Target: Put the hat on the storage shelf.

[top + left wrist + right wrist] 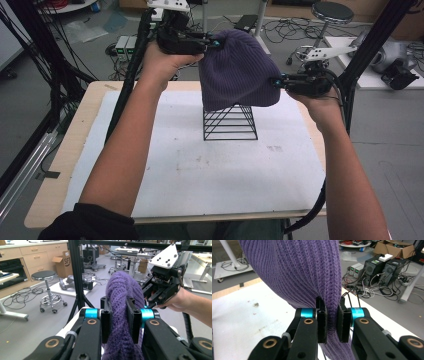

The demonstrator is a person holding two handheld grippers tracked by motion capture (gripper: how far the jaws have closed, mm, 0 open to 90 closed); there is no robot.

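Forearms: both come in from the bottom of the high view and reach forward over the white table sheet (200, 170); I am reading everything off these three cameras.
Left gripper (212, 42): jaws closed tight on a bunched fold of the purple knit beanie (237, 70); in the left gripper view the knit is squeezed between the pads (119, 322).
Right gripper (277, 81): also clamped on the beanie, near its lower rim; the right gripper view shows ribbed fabric pinched between the pads (331, 320).
Beanie position: held up between the two grippers, above the table, draped over the top of the black wire stand (230, 122). I cannot tell whether it is touching the stand's top or just hanging over it.
Wire stand: a pyramid-shaped frame, upright near the middle of the sheet.
Risk 1: I judge the stand light (thin wire, no visible weight); a sideways tug through the knit could tip or drag it.
Risk 2: the loose stitches could snag on a wire corner if the hat is pulled at an angle, stretching the fabric.
Risk 3: the left grip is higher than the right, so the hat hangs skewed and may sit crooked on the stand.
Writing: a cardboard box (63, 262) on the floor beyond carries "SF" in dark letters (rest cut off by the frame post).
Other labels: none I can read.
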